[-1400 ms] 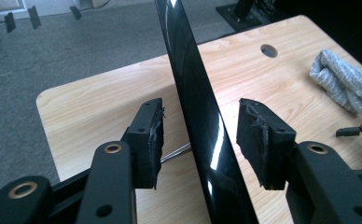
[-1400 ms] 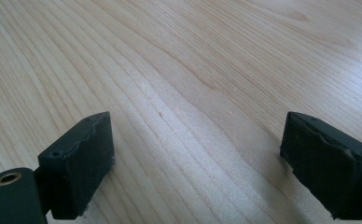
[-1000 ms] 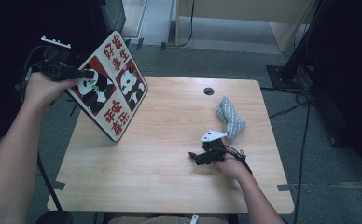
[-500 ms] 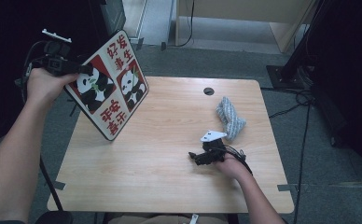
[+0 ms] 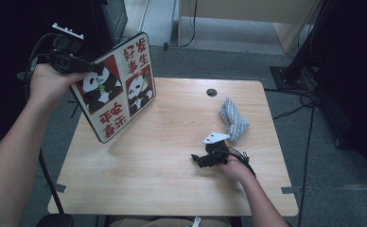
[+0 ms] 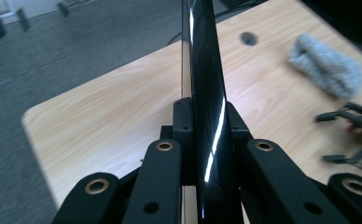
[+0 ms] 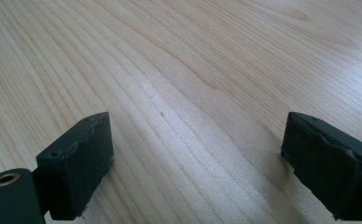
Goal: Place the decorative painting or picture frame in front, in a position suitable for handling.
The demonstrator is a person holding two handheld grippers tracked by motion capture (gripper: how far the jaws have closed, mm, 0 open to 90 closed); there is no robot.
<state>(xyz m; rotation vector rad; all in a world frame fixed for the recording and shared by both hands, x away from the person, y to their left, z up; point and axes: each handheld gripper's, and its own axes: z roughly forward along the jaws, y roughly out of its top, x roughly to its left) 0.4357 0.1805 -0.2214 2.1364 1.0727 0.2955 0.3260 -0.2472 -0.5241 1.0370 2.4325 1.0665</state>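
The wooden table (image 5: 172, 184) spreads in front of me, pale grain running across it, with a small round hole (image 5: 212, 92) near its far edge. Over its far left corner I hold the panda board (image 5: 117, 92), a flat square panel with black rim, red squares, two pandas and Chinese characters; it is tilted, its lower corner hanging just above the tabletop and its top edge leaning away from me. My left gripper (image 5: 89, 68) is clamped on the board's upper left edge, and in the left gripper view the glossy black rim (image 6: 207, 93) stands upright, pinched tight between my two jaws. The jaws have just been closing on it. My right gripper (image 5: 205, 158) rests low on the table's right half, jaws spread wide apart with bare wood between the pads (image 7: 83, 154). Just beyond it lies a crumpled grey cloth (image 5: 232, 118), near the right edge and apart from the gripper.
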